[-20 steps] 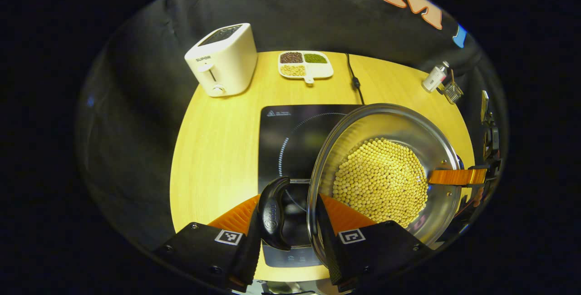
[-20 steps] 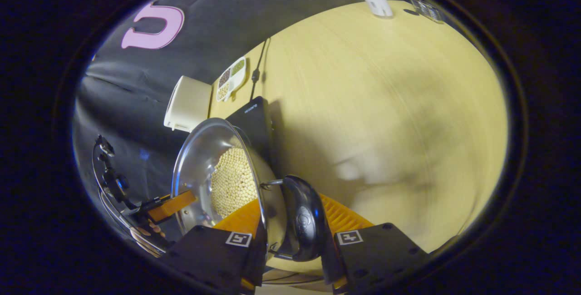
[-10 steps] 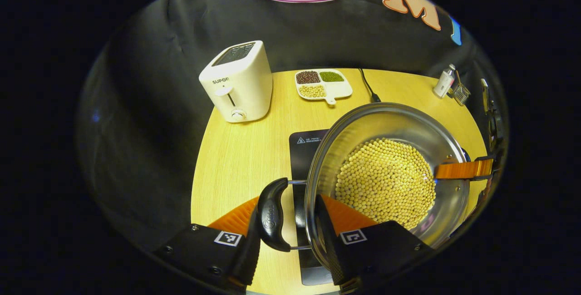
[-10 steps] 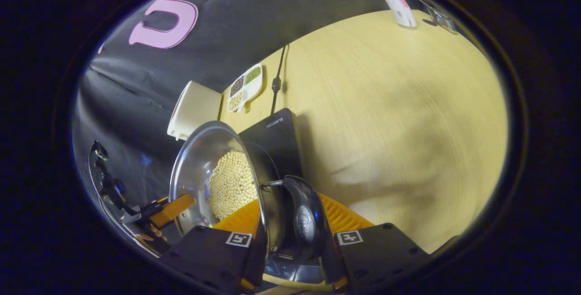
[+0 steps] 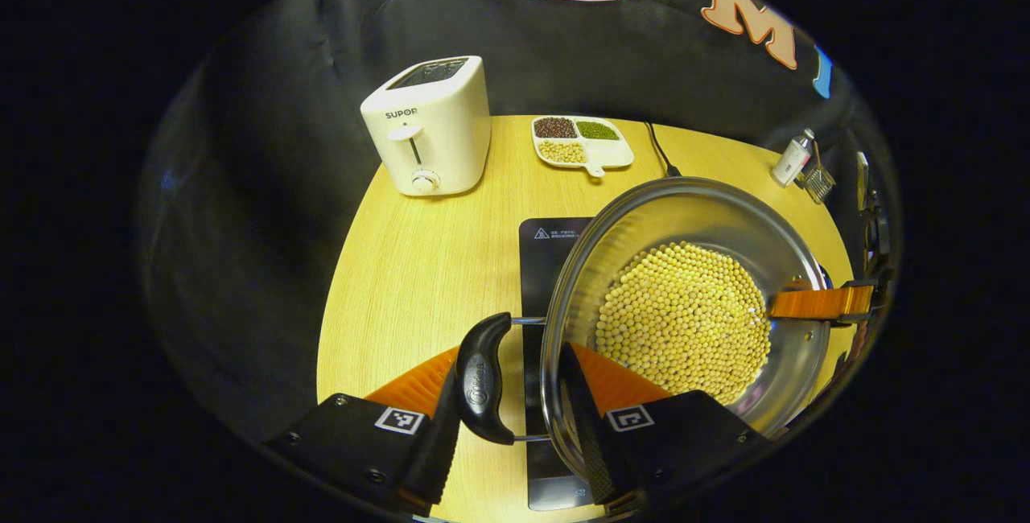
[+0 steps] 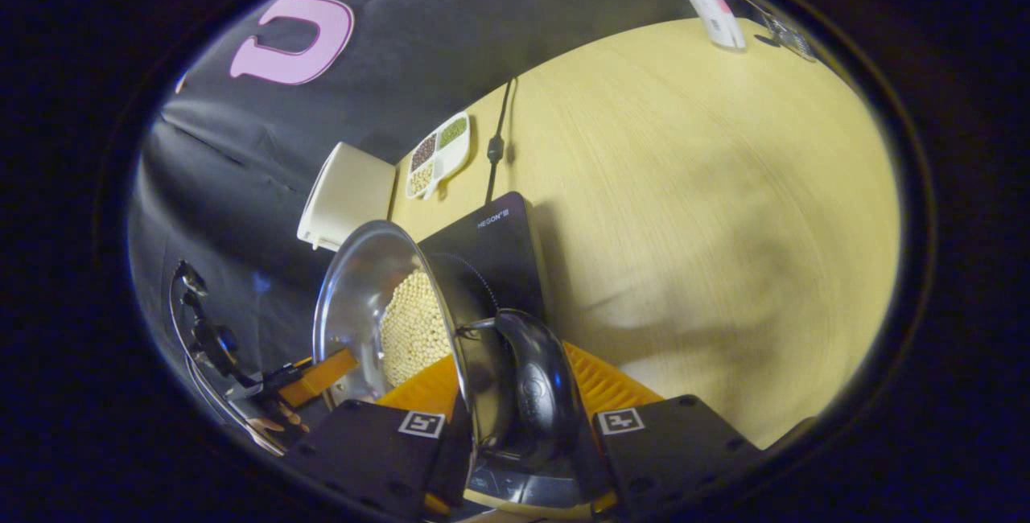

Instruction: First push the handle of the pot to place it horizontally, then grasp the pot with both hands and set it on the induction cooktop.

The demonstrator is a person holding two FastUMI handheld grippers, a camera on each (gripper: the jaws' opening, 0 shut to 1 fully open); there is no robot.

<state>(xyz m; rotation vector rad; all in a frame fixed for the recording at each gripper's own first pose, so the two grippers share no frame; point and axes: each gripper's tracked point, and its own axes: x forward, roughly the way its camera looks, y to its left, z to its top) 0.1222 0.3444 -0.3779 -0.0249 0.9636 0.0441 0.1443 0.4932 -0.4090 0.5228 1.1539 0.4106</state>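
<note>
Pot (image 5: 684,306), loaded with yellow beans (image 5: 682,322), hangs in the lower right of the left gripper view, above the induction cooktop (image 5: 547,282). My left gripper (image 5: 508,418) fingers are clamped on one side handle (image 5: 481,378); my right gripper (image 6: 515,434) fingers are clamped on the other handle (image 6: 537,394). Risk: uneven lowering tips the beans out or lands the pot off-centre. Against a second ago, the cooktop lies further beneath the pot.
</note>
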